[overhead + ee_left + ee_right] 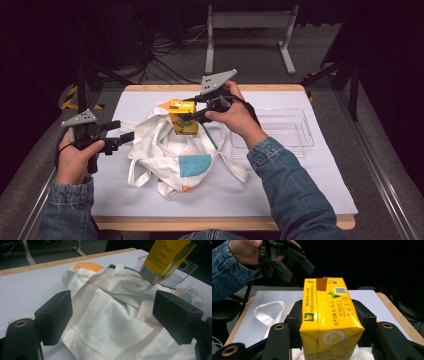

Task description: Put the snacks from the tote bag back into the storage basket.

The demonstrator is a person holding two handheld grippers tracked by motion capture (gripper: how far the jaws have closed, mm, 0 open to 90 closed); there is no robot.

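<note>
A yellow drink carton (182,120) hangs upright just above a crumpled white tote bag (170,150) in the middle of the table. My right gripper (192,116) is shut on the carton's two sides; in the right gripper view the carton (329,312) sits squeezed between the black jaws. My left gripper (120,134) rests at the bag's left edge, open. In the left gripper view its jaws stand wide apart over the bag's white cloth (110,307), not pressing it. The carton's lower corner (167,257) shows there at the upper right.
A clear plastic tray (295,130) lies on the white sheet right of the bag. The bag's loop handles (137,172) trail toward the front edge of the wooden table (225,222). A metal stand (250,35) and cables are on the floor beyond.
</note>
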